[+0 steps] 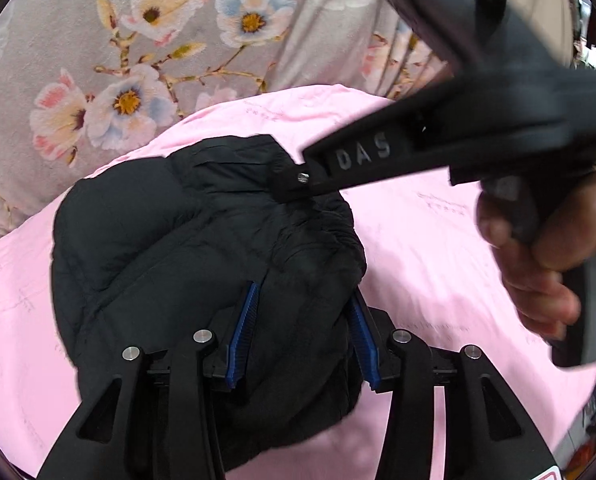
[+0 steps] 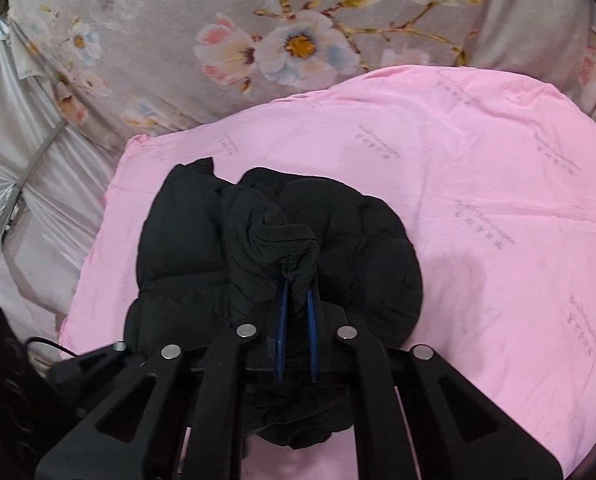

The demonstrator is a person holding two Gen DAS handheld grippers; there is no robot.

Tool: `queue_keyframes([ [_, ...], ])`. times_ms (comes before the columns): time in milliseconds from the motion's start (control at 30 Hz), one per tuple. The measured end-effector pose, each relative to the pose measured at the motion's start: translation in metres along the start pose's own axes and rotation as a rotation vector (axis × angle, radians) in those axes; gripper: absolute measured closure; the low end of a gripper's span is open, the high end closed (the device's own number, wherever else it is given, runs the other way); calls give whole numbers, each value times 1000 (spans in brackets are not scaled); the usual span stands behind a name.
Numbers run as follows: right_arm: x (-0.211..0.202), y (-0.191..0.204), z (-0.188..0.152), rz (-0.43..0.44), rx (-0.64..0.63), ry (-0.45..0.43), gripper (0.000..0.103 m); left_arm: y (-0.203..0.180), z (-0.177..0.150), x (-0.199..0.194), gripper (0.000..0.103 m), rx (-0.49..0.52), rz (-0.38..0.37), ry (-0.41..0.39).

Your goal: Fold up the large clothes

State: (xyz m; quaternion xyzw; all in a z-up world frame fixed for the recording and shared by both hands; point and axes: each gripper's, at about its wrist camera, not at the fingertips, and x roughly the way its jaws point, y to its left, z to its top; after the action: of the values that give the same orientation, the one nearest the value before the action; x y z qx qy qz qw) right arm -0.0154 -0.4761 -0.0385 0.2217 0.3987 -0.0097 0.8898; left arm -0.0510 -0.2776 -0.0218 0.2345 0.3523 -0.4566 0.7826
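Note:
A black puffer jacket [image 1: 157,240] lies bunched on a pink sheet [image 1: 438,240]. My left gripper [image 1: 304,300] is open, its blue-padded fingers [image 1: 247,320] standing wide on either side of a bulky fold of the jacket. My right gripper [image 2: 296,284] is shut on a gathered cuff or hem of the jacket [image 2: 293,248]; the jacket's body [image 2: 185,248] lies below it on the pink sheet [image 2: 478,200]. The right gripper also shows in the left wrist view [image 1: 293,184], reaching in from the right over the jacket, held by a hand [image 1: 538,264].
A grey bedcover with a flower print [image 1: 137,40] lies beyond the pink sheet and also shows in the right wrist view [image 2: 257,40]. Silvery satin fabric [image 2: 25,160] hangs at the left edge of the bed. A black cable [image 2: 45,344] runs at lower left.

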Motion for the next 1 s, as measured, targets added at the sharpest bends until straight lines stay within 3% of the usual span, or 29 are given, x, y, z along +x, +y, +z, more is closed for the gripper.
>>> queue_keyframes([
  [100,-12,-14,-7,5,50,-29,96,9,-14,-23,57,35,4,10],
  [167,-17,-16,-11,-24,45,-43,95,21,-25,-38,53,50,70,31],
  [233,-20,-15,-15,-72,27,-47,96,44,-36,-50,52,38,183,49],
  [300,-19,-13,-19,-112,8,-47,95,76,-36,-57,53,-50,238,61],
  [467,-13,-23,-30,-108,112,-89,94,134,12,-35,53,-321,258,25],
  [567,-20,-20,-41,-84,148,-155,94,147,35,9,53,-415,250,91],
  [633,-23,-17,-45,-86,162,-161,92,138,39,27,53,-402,263,97],
  [733,-31,-14,-43,-192,205,-169,91,126,40,42,54,-355,278,85],
  [833,-67,14,-29,-224,176,-338,91,121,37,46,55,-346,309,79],
  [900,-72,34,-14,-244,111,-381,89,126,38,50,55,-363,296,77],
  [1000,-38,49,15,-290,36,-334,86,134,42,51,55,-392,284,81],
])
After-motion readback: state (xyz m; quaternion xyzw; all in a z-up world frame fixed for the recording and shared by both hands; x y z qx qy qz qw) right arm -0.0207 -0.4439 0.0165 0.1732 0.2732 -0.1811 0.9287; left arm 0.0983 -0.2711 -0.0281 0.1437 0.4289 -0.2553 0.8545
